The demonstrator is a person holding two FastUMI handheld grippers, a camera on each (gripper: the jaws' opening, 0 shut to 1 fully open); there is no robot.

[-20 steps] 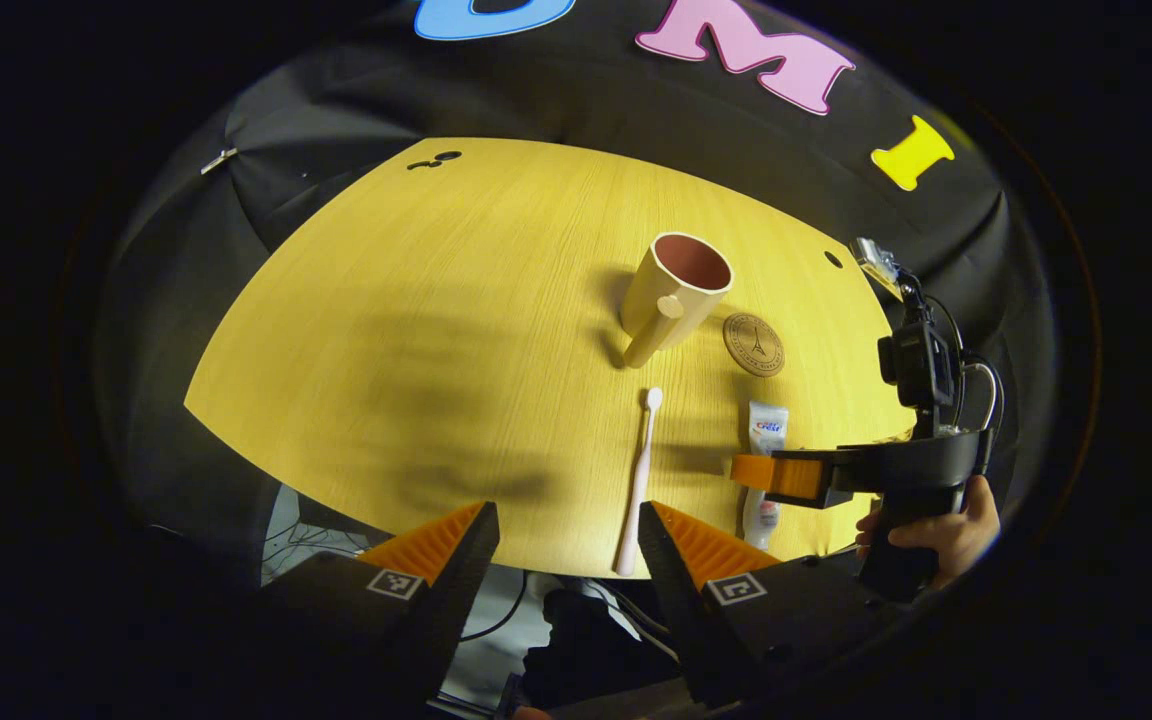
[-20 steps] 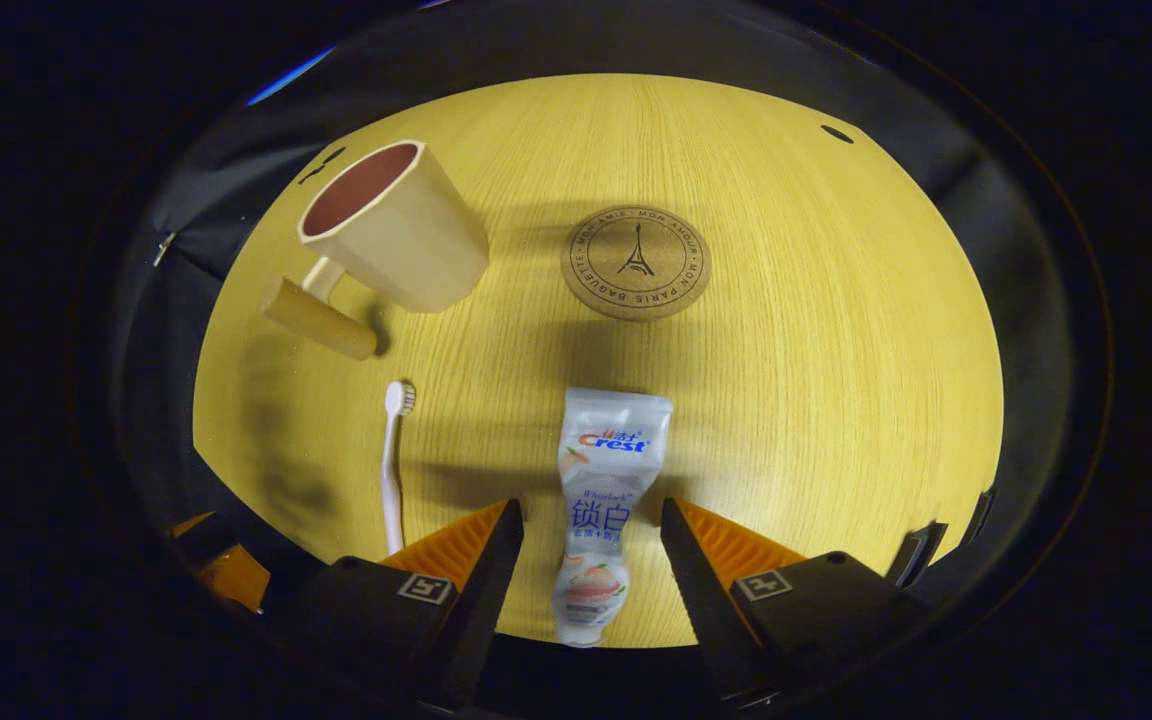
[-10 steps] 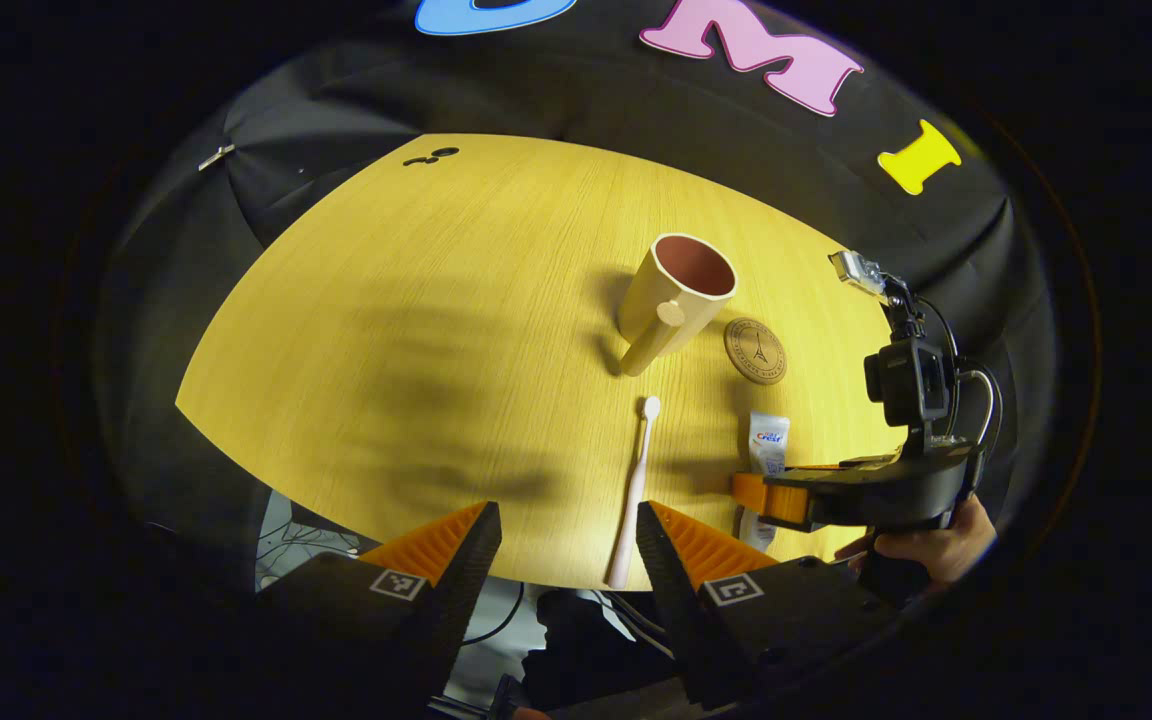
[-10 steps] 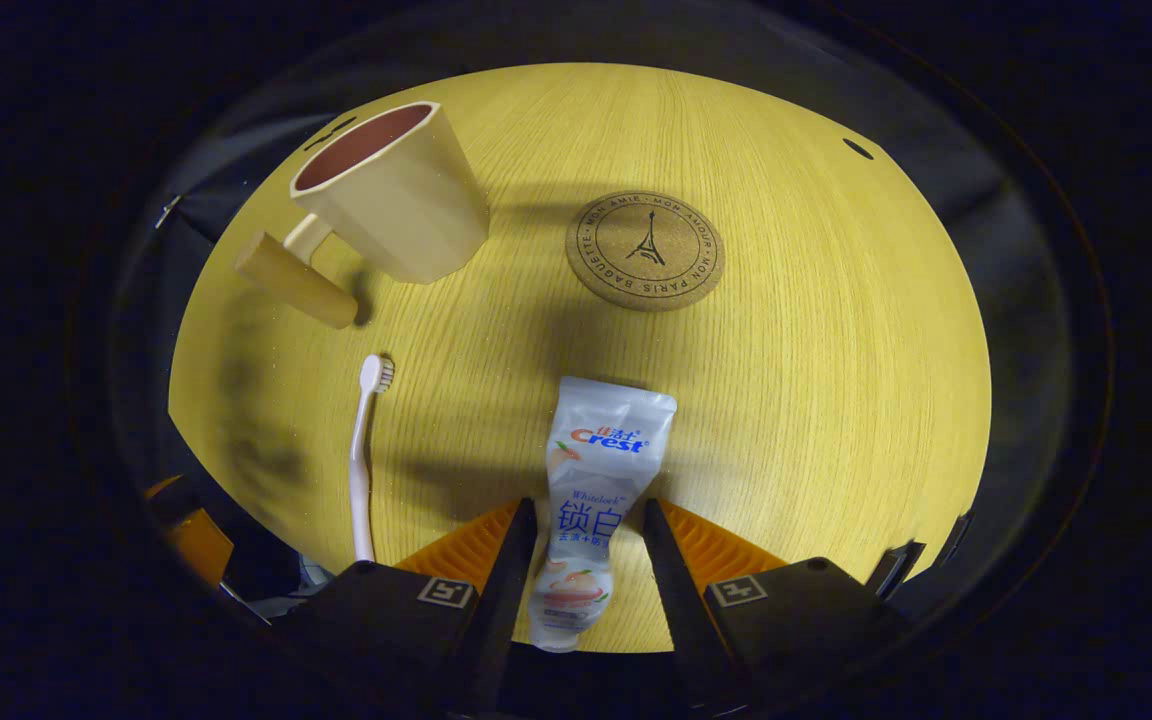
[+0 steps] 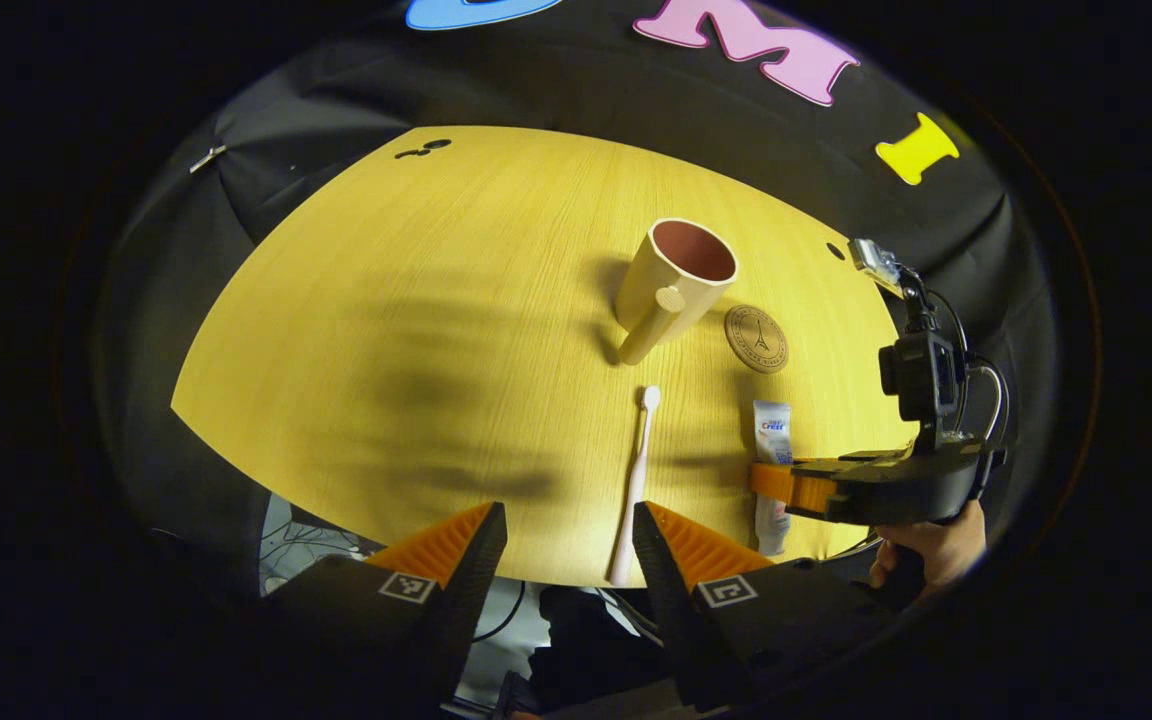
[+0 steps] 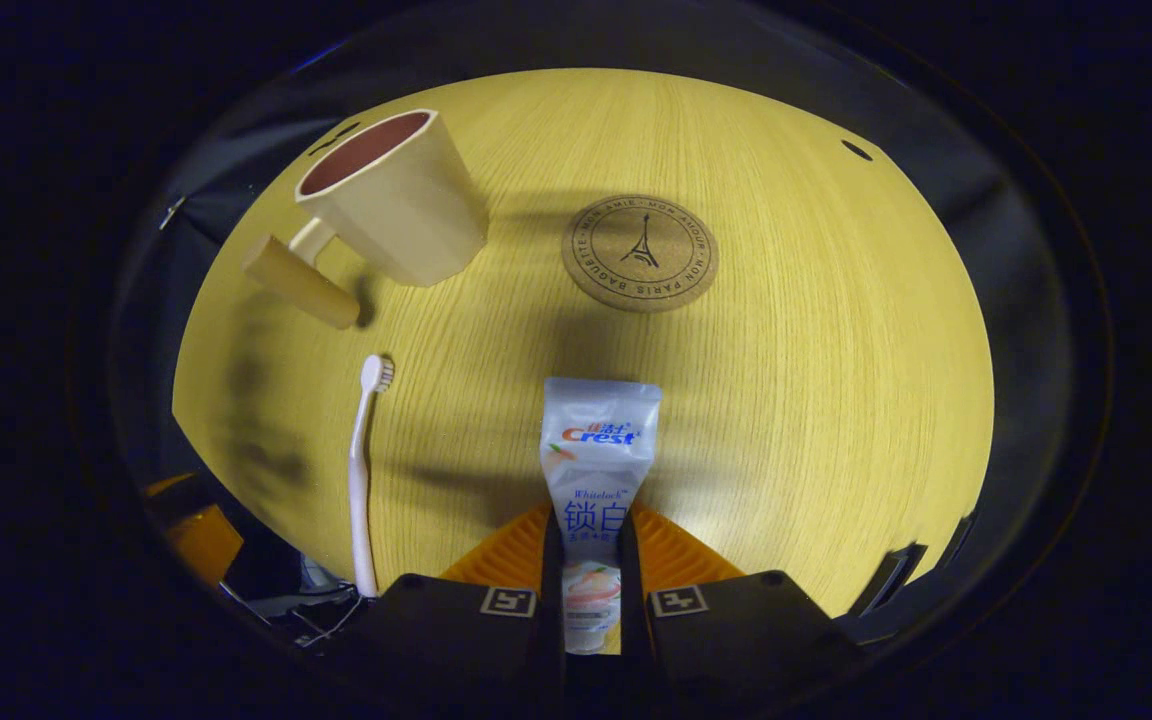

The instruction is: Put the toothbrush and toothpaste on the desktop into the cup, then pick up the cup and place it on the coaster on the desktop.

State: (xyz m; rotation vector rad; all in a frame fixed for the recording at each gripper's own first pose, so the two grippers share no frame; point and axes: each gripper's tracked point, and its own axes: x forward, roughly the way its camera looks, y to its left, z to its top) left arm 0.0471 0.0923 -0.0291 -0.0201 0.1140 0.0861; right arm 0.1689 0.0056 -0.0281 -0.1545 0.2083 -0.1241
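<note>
While your right claw [image 6: 591,560] is clamped on the lower half of the toothpaste [image 6: 596,470] lying on the worktop [image 6: 816,330], your left claw [image 5: 566,545] hangs with fingers apart above the toothbrush [image 5: 636,480] handle. The cup [image 5: 674,275] stands just beside the coaster [image 5: 756,339].

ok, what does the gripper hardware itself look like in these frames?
Both grippers have black bodies with two ribbed, wedge-shaped fingers, each carrying a small square black-and-white tag near its base. The right gripper, seen from the left gripper view, has a black camera block on a post on top, thin looped cables, and a pistol-style grip wrapped by a hand. No sleeve is visible.
</note>
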